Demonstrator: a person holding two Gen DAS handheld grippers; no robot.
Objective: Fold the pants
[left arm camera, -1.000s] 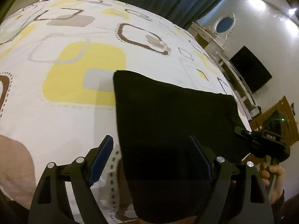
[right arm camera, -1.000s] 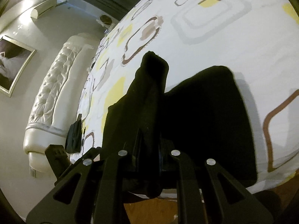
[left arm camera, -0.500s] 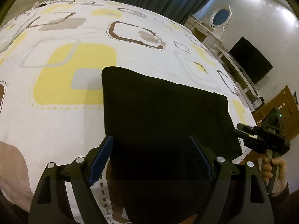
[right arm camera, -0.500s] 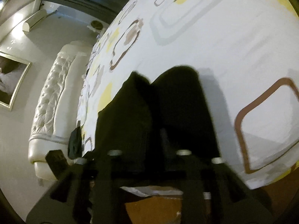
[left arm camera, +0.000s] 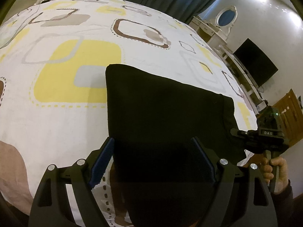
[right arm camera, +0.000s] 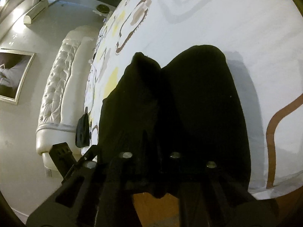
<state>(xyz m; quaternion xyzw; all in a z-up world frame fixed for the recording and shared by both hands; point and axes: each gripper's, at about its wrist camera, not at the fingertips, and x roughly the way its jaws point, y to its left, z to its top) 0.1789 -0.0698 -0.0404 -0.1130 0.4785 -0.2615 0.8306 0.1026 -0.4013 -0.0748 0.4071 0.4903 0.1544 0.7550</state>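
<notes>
Black pants (left arm camera: 162, 109) lie folded into a broad rectangle on the patterned bed sheet (left arm camera: 66, 132), their near end hanging over the bed's edge. My left gripper (left arm camera: 153, 160) hovers over that near end, open wide, one blue pad at the pants' left edge and the other over the cloth. At the right edge of the pants, my right gripper (left arm camera: 234, 131) is held by a hand. In the right wrist view the pants (right arm camera: 198, 94) rise in two humps, and my right gripper (right arm camera: 151, 141) is shut on black cloth that also droops below its fingers.
A white tufted headboard (right arm camera: 56, 98) and a framed picture (right arm camera: 13, 75) stand to the left. A dark television (left arm camera: 255, 64), a white dresser with an oval mirror (left arm camera: 226, 16) and a wooden door (left arm camera: 289, 113) lie to the right. A small dark object (right arm camera: 82, 130) rests at the bed's edge.
The right gripper has sunk with the cloth, and the raised fold it held now sits lower and flatter. The left gripper has stayed open over the pants' near end.
</notes>
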